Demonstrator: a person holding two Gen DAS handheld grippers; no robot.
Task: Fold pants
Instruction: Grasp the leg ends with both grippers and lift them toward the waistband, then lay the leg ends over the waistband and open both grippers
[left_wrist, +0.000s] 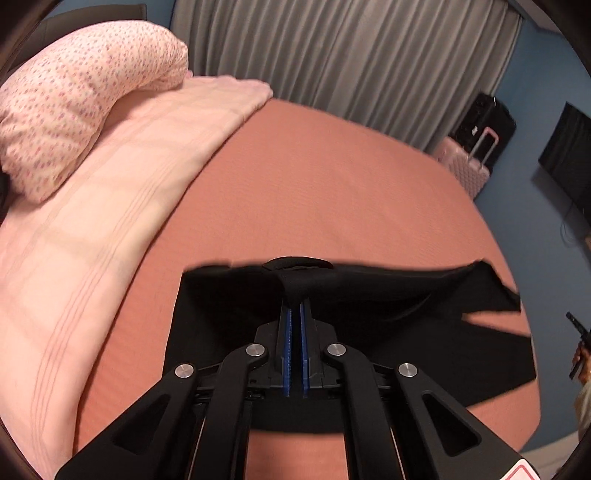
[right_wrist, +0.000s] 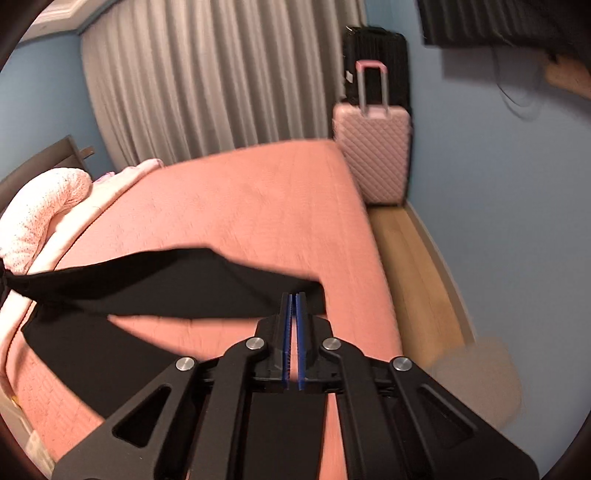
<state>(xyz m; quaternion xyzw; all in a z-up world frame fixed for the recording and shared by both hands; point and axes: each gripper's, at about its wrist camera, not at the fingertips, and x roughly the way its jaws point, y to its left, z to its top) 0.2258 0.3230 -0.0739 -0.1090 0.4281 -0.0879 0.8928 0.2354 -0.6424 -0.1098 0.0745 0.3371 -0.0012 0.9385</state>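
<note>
Left tongs (left_wrist: 295, 295): clamping the black pants (left_wrist: 388, 291).
Right tongs (right_wrist: 294, 295): clamping the same edge.
Technique: keeping the held edge taut and level above the bed (left_wrist: 332, 177).

- The left gripper (left_wrist: 295, 301) fingertips are hiding inside bunched black pants (left_wrist: 369, 295).
- A hand (left_wrist: 580, 360) is being cut off by the right edge.
- A blurred tan shape (right_wrist: 476, 380) is staying unidentifiable.
</note>
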